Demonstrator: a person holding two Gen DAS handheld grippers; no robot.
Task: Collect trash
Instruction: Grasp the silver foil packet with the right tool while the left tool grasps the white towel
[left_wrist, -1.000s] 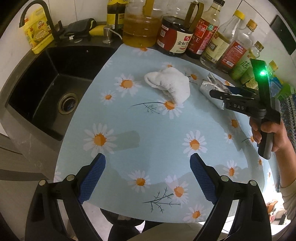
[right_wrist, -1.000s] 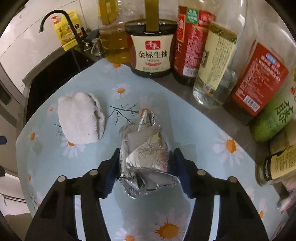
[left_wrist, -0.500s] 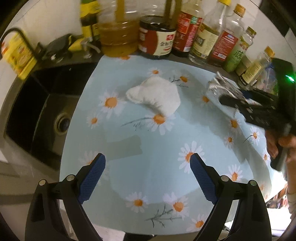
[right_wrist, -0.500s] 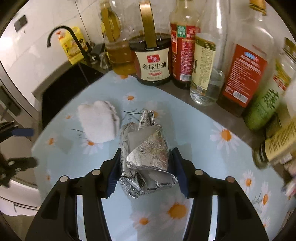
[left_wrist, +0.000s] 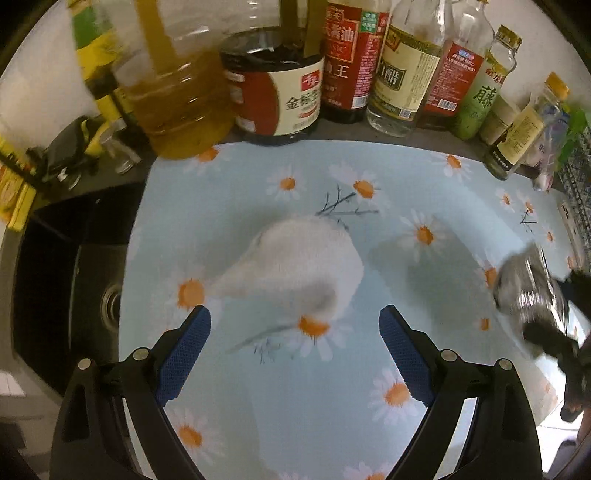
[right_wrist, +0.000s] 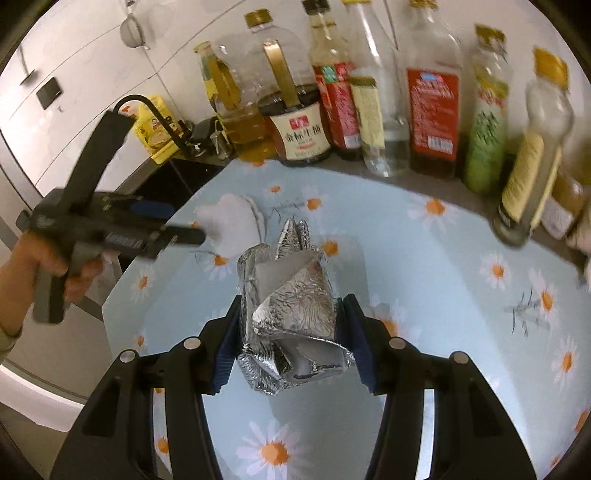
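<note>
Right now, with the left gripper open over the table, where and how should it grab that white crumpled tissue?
Take the white tissue across its thick rounded middle, coming straight down from above. It lies flat and loose on the daisy cloth, tapering toward the sink side, and the open left gripper looks wide enough to span it.

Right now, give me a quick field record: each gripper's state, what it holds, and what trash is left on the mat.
left gripper: open, empty, facing the white wad
right gripper: shut on crumpled foil, lifted off the mat
white wad: on the daisy mat, not gripped
behind the mat: row of bottles
</note>
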